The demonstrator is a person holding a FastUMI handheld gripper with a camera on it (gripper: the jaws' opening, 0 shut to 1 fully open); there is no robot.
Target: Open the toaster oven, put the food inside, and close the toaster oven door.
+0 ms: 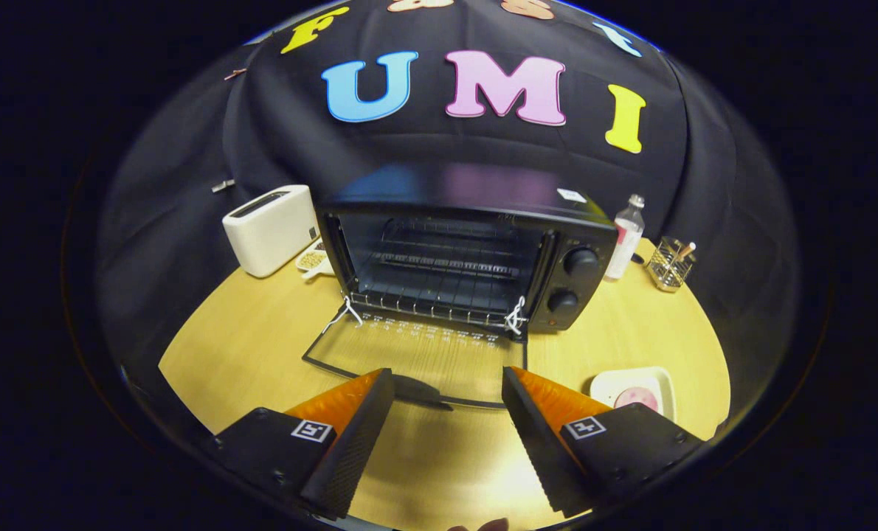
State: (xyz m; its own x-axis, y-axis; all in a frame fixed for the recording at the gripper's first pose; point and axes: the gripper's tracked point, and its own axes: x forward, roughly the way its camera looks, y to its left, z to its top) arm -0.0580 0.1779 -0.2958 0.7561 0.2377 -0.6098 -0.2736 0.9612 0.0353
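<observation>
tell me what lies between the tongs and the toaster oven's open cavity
In the gripper view, the oven's glass door lies folded flat on the table, its handle just ahead of the open tongs; the toaster oven stands beyond it.

black toaster oven (468, 243) (shiny), white toaster (271, 228)

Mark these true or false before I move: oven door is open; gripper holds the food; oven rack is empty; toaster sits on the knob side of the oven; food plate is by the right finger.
1. The oven door is open. True; it lies flat on the table.
2. The gripper holds the food. False; its fingers are open with nothing between them.
3. The rack is empty. True.
4. The toaster sits on the knob side. False; the knobs are on the opposite side, by the bottle.
5. The plate is by the right finger. True.
</observation>
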